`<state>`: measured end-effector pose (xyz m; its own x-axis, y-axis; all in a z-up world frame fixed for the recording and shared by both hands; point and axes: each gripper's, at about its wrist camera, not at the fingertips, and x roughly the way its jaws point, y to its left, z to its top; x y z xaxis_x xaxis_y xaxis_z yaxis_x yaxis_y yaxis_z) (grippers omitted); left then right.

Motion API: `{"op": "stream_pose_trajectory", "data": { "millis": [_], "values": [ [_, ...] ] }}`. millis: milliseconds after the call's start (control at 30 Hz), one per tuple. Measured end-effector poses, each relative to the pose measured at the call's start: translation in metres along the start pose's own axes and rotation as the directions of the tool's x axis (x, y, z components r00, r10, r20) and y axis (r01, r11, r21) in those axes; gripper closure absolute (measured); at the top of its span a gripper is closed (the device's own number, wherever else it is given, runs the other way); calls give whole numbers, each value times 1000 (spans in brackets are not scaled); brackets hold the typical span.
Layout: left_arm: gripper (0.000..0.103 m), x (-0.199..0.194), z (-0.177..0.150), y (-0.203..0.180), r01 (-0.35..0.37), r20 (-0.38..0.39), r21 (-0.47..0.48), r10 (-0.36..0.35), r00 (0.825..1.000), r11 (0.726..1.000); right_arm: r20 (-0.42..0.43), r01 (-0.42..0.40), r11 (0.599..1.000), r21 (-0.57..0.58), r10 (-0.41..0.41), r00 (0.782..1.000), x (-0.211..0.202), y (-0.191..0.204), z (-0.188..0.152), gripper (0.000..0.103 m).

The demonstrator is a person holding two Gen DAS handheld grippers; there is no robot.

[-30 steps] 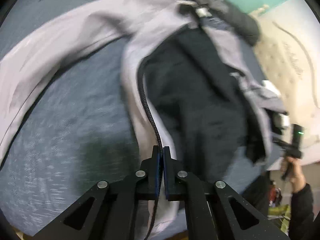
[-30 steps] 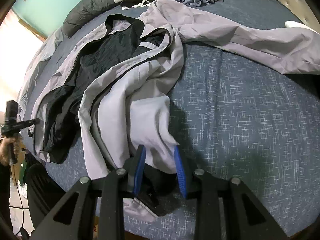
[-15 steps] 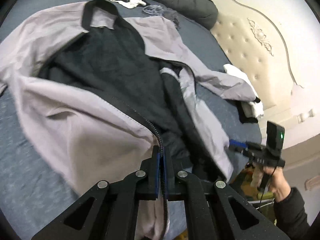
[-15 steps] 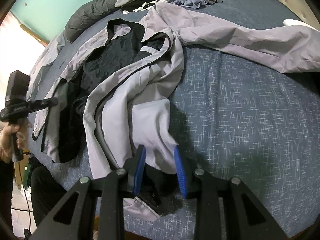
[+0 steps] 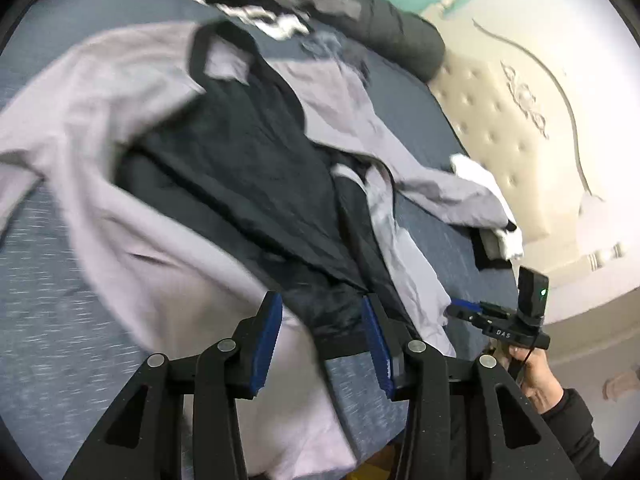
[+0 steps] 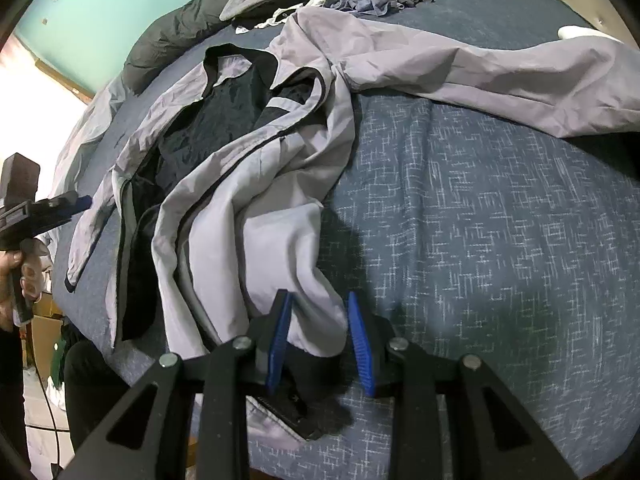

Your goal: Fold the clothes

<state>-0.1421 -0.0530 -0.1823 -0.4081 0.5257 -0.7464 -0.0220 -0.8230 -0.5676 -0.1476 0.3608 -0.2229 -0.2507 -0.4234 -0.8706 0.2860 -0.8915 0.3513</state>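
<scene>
Motion blur smears the jacket [image 5: 132, 216]; its sleeve [image 6: 520, 76] runs off-frame.

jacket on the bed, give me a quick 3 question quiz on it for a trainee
1. True or false: the left gripper is clamped shut on the jacket.
2. Multiple choice: the jacket's lining is A) white B) black C) teal.
3. Fill in: the jacket lies open on a blue patterned ____.

Key
1. False. Its jaws stand apart, with the hem lying between them.
2. B. Black lining shows inside the grey shell.
3. Bedspread. The right gripper is open too, over the jacket's lower edge.
</scene>
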Motion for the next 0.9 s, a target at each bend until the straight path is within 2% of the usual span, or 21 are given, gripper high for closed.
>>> {"op": "stream_pose_trajectory", "data": {
  "millis": [100, 267, 433, 600, 800, 867, 900],
  "values": [
    [57, -24, -3, 28, -85, 29, -37, 86, 996, 996, 1, 1, 1000, -6, -1, 1000, -1, 2, -1, 73],
    [56, -22, -23, 84, -163, -30, -130, 161, 987, 978, -9, 2, 1000, -6, -2, 1000, -1, 4, -1, 73],
    [56, 6, -46, 116, -189, -102, -174, 174, 979, 966, -25, 1, 1000, -12, -1, 1000, 2, 6, -2, 72],
    [56, 32, -50, 128, -158, -112, -220, 136, 984, 963, -44, 5, 1000, -26, -6, 999, 12, 8, 0, 60],
    [56, 64, -48, 118, -131, -140, -184, 106, 984, 974, -66, 9, 999, -43, -12, 998, 24, 9, 3, 53],
    [58, 70, -47, 116, -137, -145, -164, 114, 983, 977, -74, 11, 999, -48, -14, 997, 28, 9, 4, 53],
    [64, 72, -46, 114, -139, -145, -153, 117, 983, 978, -78, 11, 999, -51, -15, 997, 30, 10, 4, 53]
  ]
}}
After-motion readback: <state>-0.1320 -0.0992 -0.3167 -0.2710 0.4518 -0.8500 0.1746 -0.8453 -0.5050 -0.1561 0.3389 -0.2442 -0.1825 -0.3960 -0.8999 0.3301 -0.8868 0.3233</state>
